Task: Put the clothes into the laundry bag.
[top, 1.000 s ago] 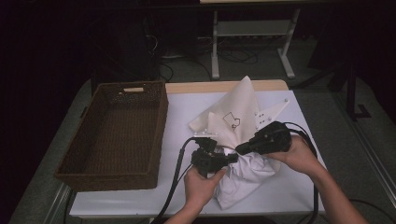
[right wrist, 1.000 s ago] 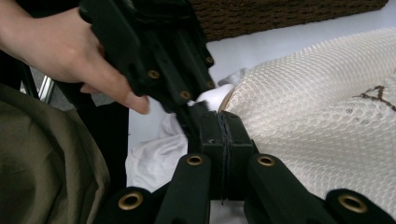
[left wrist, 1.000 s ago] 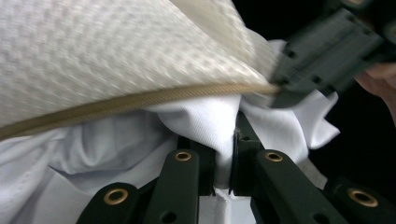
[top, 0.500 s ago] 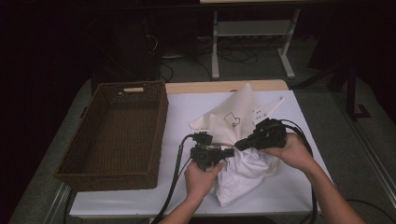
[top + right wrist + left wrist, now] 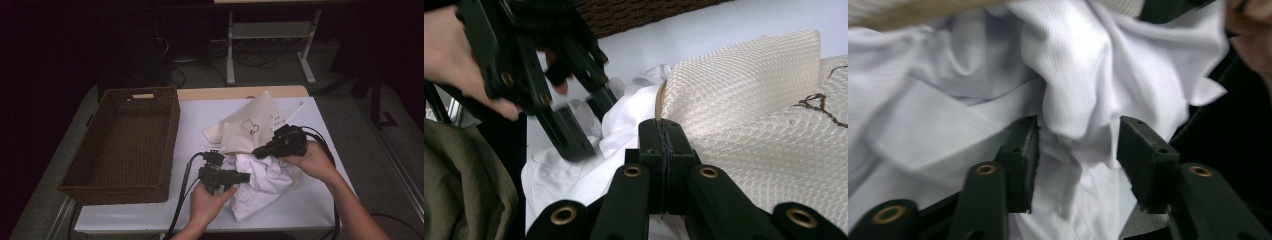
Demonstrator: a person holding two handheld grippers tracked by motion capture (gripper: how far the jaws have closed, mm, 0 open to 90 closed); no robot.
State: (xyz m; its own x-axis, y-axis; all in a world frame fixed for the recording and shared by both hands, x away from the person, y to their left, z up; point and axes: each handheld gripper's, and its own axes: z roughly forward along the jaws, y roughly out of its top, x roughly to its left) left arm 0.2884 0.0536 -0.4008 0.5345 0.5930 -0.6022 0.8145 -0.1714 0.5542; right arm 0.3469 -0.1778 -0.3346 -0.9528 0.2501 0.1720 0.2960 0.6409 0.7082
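On the white table [image 5: 310,200]: a crumpled white garment [image 5: 265,185] lies near the front edge, partly under a cream mesh cloth [image 5: 245,131] that bears a small dark design
Left of the pile: a dark wicker basket [image 5: 125,145], apart from the clothes, probably where they are meant to end up
Left gripper [image 5: 241,177]: lies level at the pile's left edge, nose into the white garment; its jaws have just been opening
Left gripper's grip: in the left gripper view the two pads [image 5: 1024,155] stand apart with a fold of white cloth hanging loose between them, touched by neither, so it looks like a release or a re-grip
Right gripper [image 5: 260,151]: comes in from the right, above the pile where white and cream meet
Right gripper's grip: jaws pressed flat together in the right gripper view; whether a thin edge of cloth is nipped between them I cannot tell
Likely reason: one hand steadies the pile while the other seeks a better hold
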